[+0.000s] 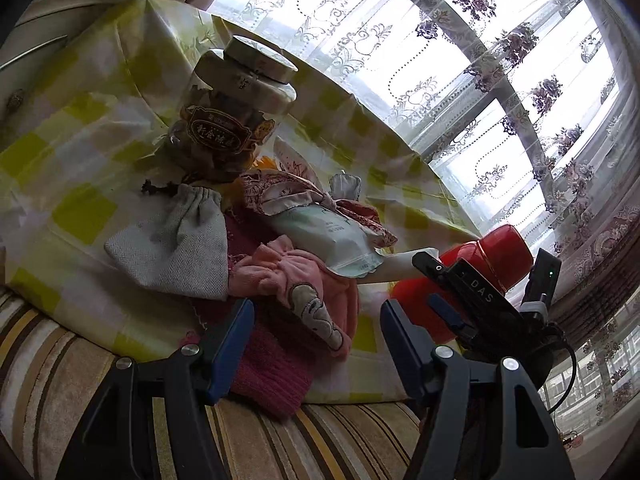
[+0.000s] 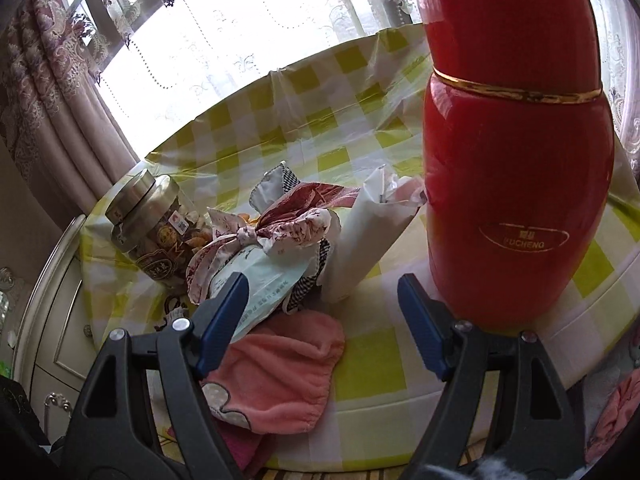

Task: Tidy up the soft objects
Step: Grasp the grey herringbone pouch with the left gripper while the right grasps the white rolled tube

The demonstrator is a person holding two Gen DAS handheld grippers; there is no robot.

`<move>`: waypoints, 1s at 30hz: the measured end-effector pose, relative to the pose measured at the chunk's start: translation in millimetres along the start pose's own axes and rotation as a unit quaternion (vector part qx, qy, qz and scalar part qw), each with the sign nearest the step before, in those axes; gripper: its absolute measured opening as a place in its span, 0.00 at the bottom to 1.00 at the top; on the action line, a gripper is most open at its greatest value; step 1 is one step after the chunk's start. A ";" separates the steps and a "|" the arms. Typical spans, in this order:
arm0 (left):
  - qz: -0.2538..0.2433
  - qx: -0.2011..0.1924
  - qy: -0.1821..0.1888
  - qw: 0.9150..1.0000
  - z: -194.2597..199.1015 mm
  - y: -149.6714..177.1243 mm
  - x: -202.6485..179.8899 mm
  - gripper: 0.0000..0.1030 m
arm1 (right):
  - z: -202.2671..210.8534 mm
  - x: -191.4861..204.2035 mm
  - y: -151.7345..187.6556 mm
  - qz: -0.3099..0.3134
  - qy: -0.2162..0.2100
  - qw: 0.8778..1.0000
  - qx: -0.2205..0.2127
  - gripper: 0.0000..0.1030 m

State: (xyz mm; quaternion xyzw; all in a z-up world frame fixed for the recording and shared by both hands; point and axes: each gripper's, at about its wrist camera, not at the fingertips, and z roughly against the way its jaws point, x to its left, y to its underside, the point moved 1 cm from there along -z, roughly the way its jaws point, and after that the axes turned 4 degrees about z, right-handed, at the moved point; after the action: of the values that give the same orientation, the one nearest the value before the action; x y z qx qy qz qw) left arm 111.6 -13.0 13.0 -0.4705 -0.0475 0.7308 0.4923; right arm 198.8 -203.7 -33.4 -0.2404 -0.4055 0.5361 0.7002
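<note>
Glass is being risked at the left, where the jar (image 1: 236, 116) is touching the soft pile (image 1: 280, 256) being approached by the wide, empty left gripper (image 1: 316, 344) and right gripper (image 2: 322, 320); rightward, the red flask (image 2: 516, 184) could be toppled.

red flask (image 2: 516, 152) top cropped, maroon knit (image 1: 276, 364) partly covered

A table under a yellow-checked plastic cloth (image 2: 360, 364) carries everything. Ahead and left of the right claw lie a pink towel (image 2: 280, 368), a tissue pack (image 2: 264, 284) and a lidded jar (image 2: 148, 224); ahead and right stands a red flask (image 2: 516, 200). A grey drawstring pouch (image 1: 176, 248) lies ahead-left of the left claw.
</note>
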 end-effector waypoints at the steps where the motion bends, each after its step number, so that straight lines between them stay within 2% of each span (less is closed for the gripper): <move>1: 0.005 -0.003 -0.001 1.000 0.6 -3.3 4.2 0.65 | -4.2 0.0 -0.8 -0.007 0.005 1.000 -0.005 0.77; 9: 0.067 -0.009 -0.028 0.997 -2.0 -29.9 46.3 0.65 | -31.4 -2.9 -7.8 -0.051 0.042 0.997 -0.031 0.77; 13: 0.078 0.001 -0.047 0.996 -12.1 -43.5 61.1 0.65 | -38.7 -0.8 -11.3 -0.054 0.060 0.996 -0.049 0.77; 15: 0.075 0.009 -0.050 0.996 -18.7 -50.5 62.7 0.65 | -41.7 -1.2 -12.4 -0.057 0.067 0.994 -0.058 0.77; 20: 0.025 0.027 -0.039 0.999 -35.9 -66.0 43.7 0.65 | -47.6 -3.7 -14.9 -0.076 0.078 0.992 -0.072 0.76; 22: 0.020 0.028 -0.049 0.998 -42.3 -71.0 42.8 0.65 | -50.5 -2.9 -15.3 -0.077 0.080 0.991 -0.073 0.75; 25: 0.026 0.034 -0.077 0.996 -52.6 -73.3 54.2 0.65 | -53.0 -4.7 -14.7 -0.082 0.081 0.990 -0.078 0.69; 30: 0.020 0.076 -0.113 0.990 -80.5 -63.0 71.1 0.65 | -62.2 -11.1 -12.1 -0.089 0.077 0.991 -0.062 0.41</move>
State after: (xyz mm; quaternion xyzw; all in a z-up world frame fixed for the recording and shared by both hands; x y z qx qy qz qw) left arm 208.0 41.8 -43.5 -0.3467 -0.0374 0.7904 0.5036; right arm 255.8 -211.9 -62.1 -0.2870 -0.4030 0.4255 0.7577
